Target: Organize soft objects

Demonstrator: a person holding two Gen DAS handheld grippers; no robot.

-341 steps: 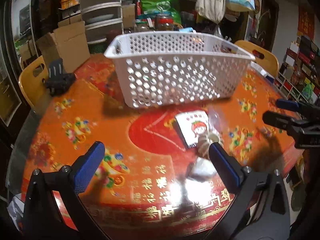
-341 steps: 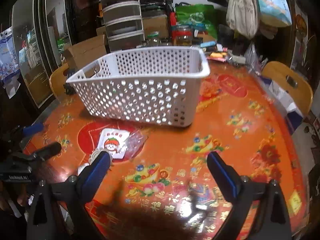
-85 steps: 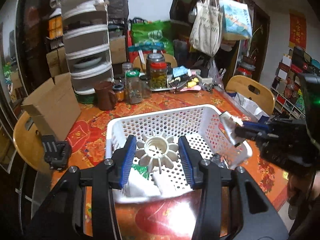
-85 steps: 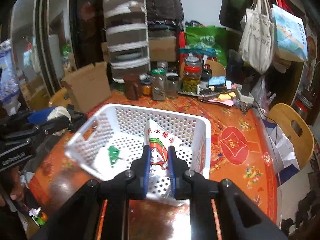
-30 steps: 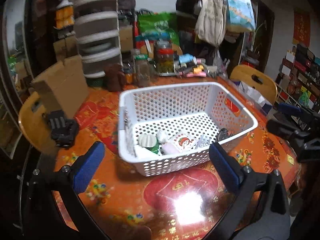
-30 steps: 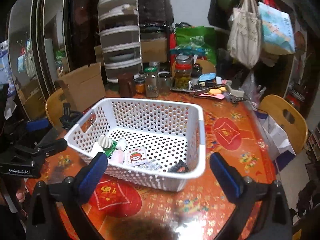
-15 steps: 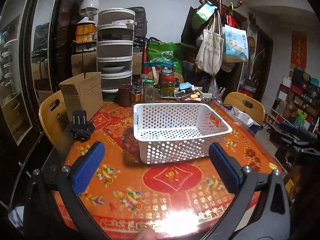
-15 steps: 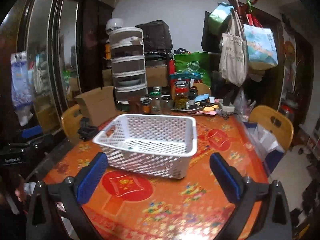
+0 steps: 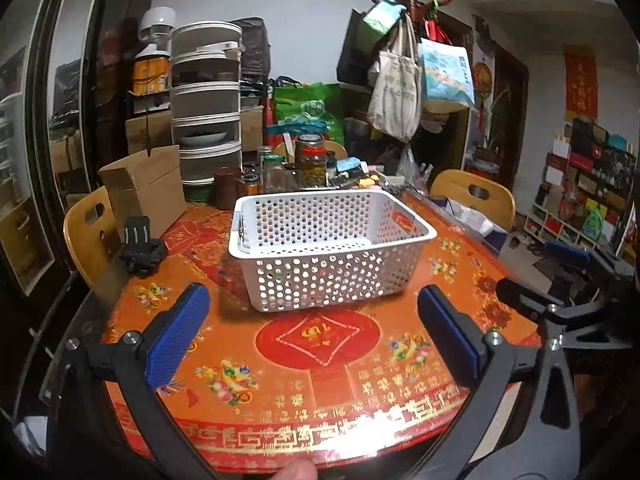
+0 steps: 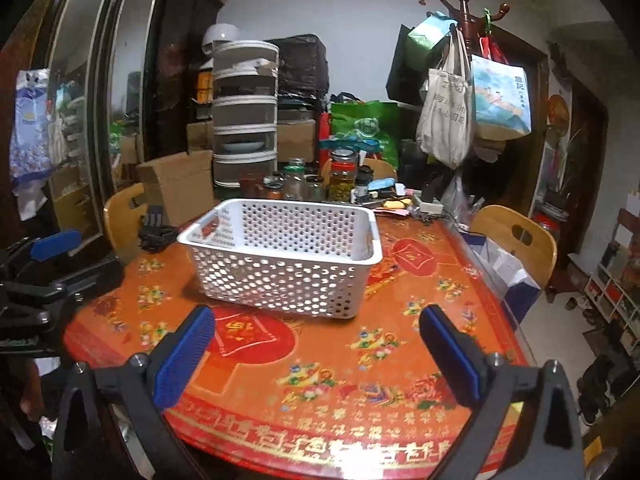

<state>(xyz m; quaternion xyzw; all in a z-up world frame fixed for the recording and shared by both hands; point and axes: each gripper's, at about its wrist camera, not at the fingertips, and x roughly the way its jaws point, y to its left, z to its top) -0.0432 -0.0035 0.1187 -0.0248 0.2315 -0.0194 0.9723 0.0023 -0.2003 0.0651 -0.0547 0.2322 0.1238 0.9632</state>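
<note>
A white perforated basket [image 9: 328, 268] stands on the round red and orange table [image 9: 320, 364]; it also shows in the right wrist view [image 10: 280, 272]. Its walls hide what lies inside. My left gripper [image 9: 312, 340] is open and empty, held back from the table's near edge. My right gripper [image 10: 316, 356] is open and empty, likewise back from the table. The right gripper shows at the right edge of the left wrist view [image 9: 560, 292], and the left gripper at the left edge of the right wrist view [image 10: 48, 264].
A black camera mount [image 9: 140, 248] lies on the table's left. Jars [image 9: 312, 160] and clutter crowd the far side. A cardboard box [image 9: 144, 188] and wooden chairs [image 9: 476, 200] ring the table.
Both grippers have pulled back a little further from the basket. The basket's contents, visible one second ago, are out of sight below its rim.
</note>
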